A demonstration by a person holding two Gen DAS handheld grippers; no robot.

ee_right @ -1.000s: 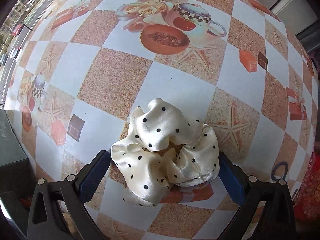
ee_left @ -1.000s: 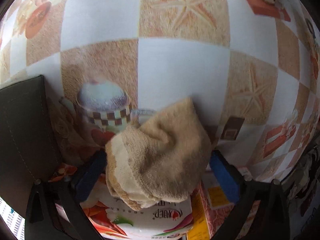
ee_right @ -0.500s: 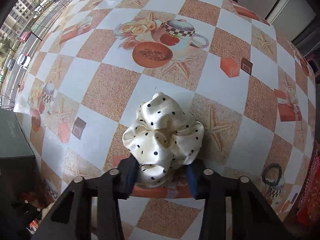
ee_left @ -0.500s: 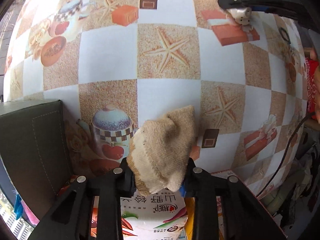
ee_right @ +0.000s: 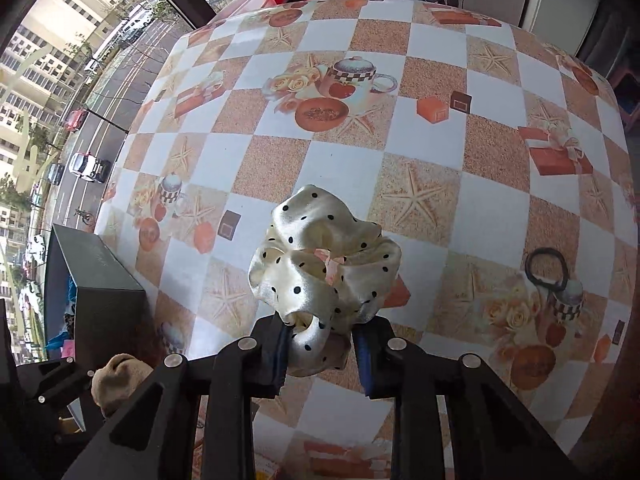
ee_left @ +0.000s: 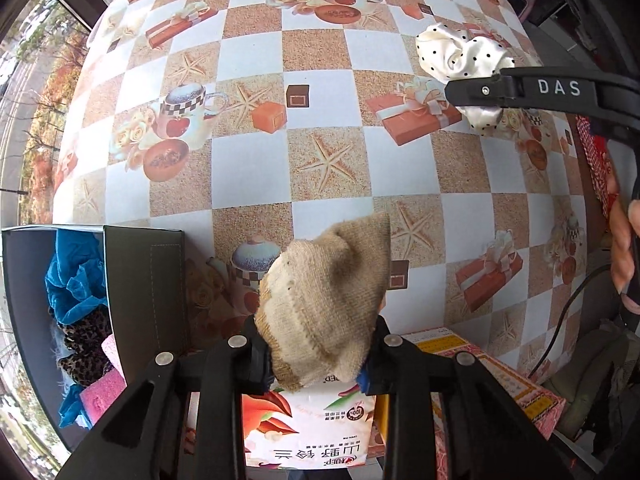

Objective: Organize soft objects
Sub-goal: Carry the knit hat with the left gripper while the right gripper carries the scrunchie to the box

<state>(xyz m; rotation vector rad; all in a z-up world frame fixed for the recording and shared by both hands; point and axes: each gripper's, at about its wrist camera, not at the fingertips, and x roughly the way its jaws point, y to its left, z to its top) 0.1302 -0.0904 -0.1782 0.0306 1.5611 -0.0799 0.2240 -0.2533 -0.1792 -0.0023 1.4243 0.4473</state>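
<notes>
My left gripper (ee_left: 316, 364) is shut on a tan knitted sock (ee_left: 326, 304), held above the checkered tablecloth (ee_left: 248, 168). The same sock (ee_right: 116, 376) shows at the lower left of the right wrist view. My right gripper (ee_right: 320, 352) is shut on a cream satin scrunchie with black dots (ee_right: 324, 268), lifted off the table. That scrunchie (ee_left: 460, 58) hangs from the right gripper's black finger (ee_left: 532, 90) at the upper right of the left wrist view. A dark open box (ee_left: 144, 280) stands at the left, holding blue and leopard-print fabric (ee_left: 76, 280).
A thin black hair tie (ee_right: 546, 268) lies on the cloth at the right. A printed packet (ee_left: 312, 432) and a red patterned box (ee_left: 480, 376) sit below my left gripper. A person's fingers (ee_left: 624, 248) show at the right edge. A window with a street lies to the left.
Both grippers closed from wide open onto their items, the left on the sock, the right on the scrunchie. Both then rose off the table, so more of the cloth and the box came into view.
</notes>
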